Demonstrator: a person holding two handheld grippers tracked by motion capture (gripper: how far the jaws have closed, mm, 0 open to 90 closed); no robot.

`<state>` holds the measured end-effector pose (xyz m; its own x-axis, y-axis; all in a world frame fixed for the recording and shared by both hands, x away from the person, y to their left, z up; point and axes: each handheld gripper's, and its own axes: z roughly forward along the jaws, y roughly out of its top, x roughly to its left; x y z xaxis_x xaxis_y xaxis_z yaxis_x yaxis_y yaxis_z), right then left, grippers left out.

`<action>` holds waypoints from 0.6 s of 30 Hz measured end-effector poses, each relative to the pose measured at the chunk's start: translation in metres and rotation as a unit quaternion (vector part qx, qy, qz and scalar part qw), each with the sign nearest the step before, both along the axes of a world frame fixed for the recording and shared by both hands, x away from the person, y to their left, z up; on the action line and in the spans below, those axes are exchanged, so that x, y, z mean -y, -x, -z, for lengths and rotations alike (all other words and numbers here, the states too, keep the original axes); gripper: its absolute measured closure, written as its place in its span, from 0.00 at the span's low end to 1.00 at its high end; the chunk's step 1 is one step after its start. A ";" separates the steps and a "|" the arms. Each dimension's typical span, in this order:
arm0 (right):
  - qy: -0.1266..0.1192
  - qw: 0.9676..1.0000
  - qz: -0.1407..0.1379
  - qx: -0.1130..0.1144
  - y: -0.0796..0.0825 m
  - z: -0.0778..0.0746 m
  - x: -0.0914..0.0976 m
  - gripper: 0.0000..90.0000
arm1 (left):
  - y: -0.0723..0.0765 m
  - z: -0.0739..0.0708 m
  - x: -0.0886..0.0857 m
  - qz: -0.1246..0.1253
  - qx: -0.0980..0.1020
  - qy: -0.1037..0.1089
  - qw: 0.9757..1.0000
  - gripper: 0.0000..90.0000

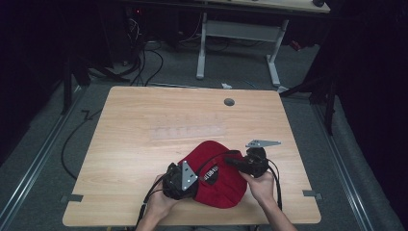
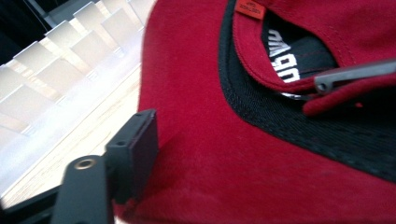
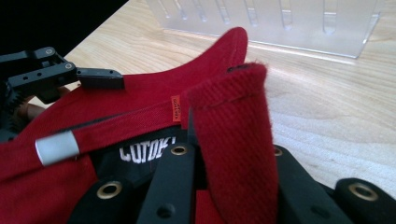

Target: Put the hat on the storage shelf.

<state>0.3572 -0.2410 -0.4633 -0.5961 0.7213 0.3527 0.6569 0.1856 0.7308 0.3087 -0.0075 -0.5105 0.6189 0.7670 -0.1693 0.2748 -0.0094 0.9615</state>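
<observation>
On the near half of the table (image 1: 144, 125), the left gripper (image 1: 179, 180) is clamped on the left edge of the red cap (image 1: 219, 185). The cap is spread rightward between both grippers, equally near each. Its rear strap is pinched by the right gripper (image 1: 240, 163).

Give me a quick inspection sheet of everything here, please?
Surface: wooden table, grommet hole near far edge.
Job's things: red cap upside down near front edge; clear slotted rack beyond it.
Clutter: nothing seen.
Grippers: left gripper on cap's left edge, closure unclear; right gripper shut on cap's strap.
Cables: black leads trail from grippers; more on floor.
Surroundings: second desk's white legs, dark room.
</observation>
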 end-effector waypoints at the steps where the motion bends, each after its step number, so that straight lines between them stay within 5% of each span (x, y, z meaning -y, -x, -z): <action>1: -0.001 1.000 -0.002 -0.001 0.001 0.000 0.000 0.91 | 0.000 -0.001 -0.001 0.003 -0.002 0.003 1.000 0.38; 5: -0.008 1.000 -0.008 -0.001 0.002 0.003 0.002 0.91 | 0.001 -0.006 -0.005 0.010 -0.009 0.004 1.000 0.48; 12: -0.026 0.999 -0.021 0.003 -0.001 0.007 0.002 0.89 | 0.002 -0.015 -0.011 0.023 -0.048 0.025 0.998 0.61; 18: -0.028 0.999 -0.015 0.012 -0.002 0.006 0.001 0.84 | 0.007 -0.021 -0.004 0.038 -0.045 0.008 0.998 0.77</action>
<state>0.3590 -0.2423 -0.4689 -0.6259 0.6826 0.3772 0.6336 0.1630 0.7563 0.3022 -0.0035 -0.4897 0.6573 0.7148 -0.2387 0.3592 -0.0187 0.9331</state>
